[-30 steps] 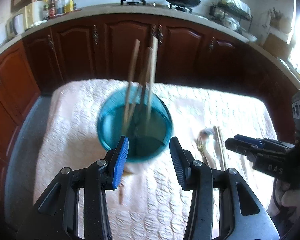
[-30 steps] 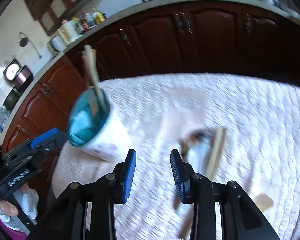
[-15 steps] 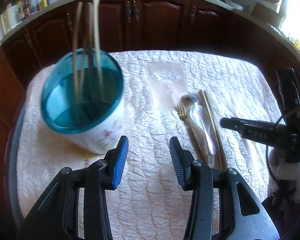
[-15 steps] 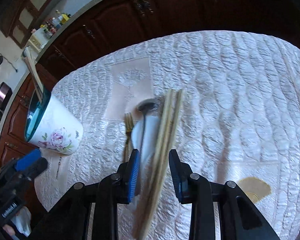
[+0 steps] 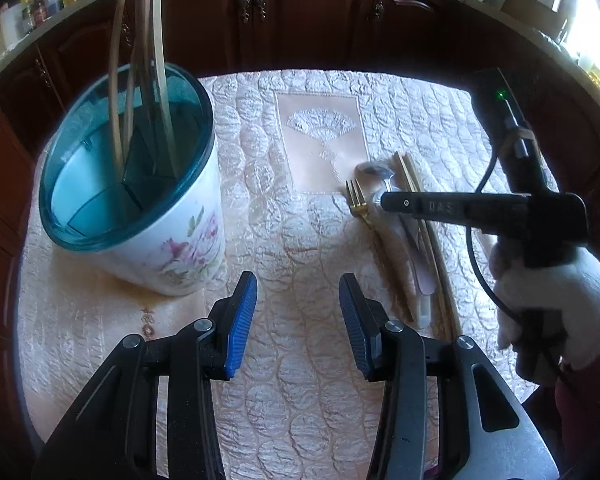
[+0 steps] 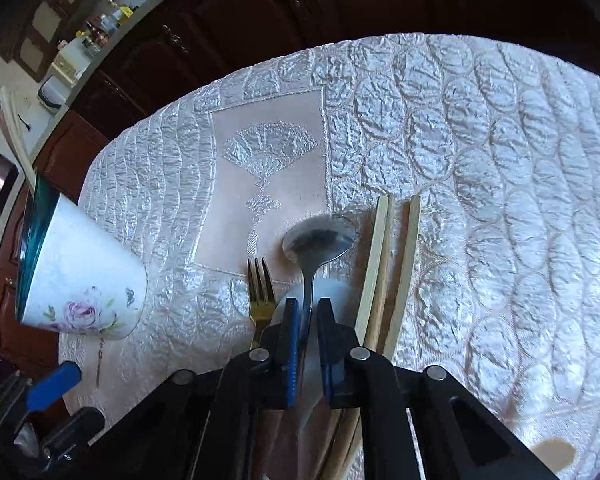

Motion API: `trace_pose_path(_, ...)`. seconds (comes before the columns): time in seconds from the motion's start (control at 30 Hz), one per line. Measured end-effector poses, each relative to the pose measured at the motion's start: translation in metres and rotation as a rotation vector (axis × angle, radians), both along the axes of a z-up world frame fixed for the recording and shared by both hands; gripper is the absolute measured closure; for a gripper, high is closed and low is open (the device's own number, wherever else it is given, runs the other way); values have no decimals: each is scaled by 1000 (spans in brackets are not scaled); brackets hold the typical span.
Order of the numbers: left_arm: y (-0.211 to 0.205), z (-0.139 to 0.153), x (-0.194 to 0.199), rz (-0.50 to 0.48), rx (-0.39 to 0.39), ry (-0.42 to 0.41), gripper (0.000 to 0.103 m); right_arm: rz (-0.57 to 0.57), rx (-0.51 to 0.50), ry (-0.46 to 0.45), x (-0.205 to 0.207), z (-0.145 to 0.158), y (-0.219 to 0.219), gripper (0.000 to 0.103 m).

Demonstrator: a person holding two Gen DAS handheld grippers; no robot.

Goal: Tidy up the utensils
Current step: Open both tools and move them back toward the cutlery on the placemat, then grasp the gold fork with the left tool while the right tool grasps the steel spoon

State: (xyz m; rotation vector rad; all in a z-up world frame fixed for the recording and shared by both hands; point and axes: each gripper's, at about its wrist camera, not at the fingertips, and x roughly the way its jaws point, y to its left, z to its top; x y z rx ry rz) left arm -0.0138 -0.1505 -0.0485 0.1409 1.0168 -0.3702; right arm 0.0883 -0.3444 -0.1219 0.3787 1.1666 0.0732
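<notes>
While pinched narrow on steel spoon [image 6: 318, 240] neck by R gripper [image 6: 309, 312], at 3 o'clock of utensil holder [image 5: 140, 184]: slick, stiff, light; grip handle mid. L gripper [image 5: 298, 320] wide, empty.

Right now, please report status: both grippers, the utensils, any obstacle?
Left gripper open, empty, beside holder. Right gripper closing around spoon handle, grip unconfirmed. Fork and chopsticks crowd both sides.
</notes>
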Motion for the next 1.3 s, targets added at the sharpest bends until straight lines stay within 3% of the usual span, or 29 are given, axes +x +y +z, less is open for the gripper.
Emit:
trace_pose_path(0.17, -5, -5, 5, 3, -9, 16, 61, -10, 45, -32, -13, 10, -9, 99)
trace_pose_path(0.5, -37, -30, 29, 5, -67, 75, 61, -81, 63, -112, -89, 43, -57, 101)
trace_pose_path(0.67, -56, -43, 42, 7, -48, 87, 61, -122, 55, -66, -123, 34, -82, 101)
trace_pose_path(0.77, -65, -51, 51, 11, -37, 105, 61, -70, 82, -18, -134, 26, -84, 101)
trace_pose_path(0.9, -75, -59, 58, -5, -35, 129, 61, -79, 88, -34, -142, 25, -95, 93)
trace_pose_path(1.07, -83, -59, 68, -11, -34, 138, 62, -148, 108, -38, -143, 20, -124, 93)
trace_pose_path(1.3, -88, -61, 80, -11, -41, 147, 67, -159, 294, -29, -135, 0, -135, 91)
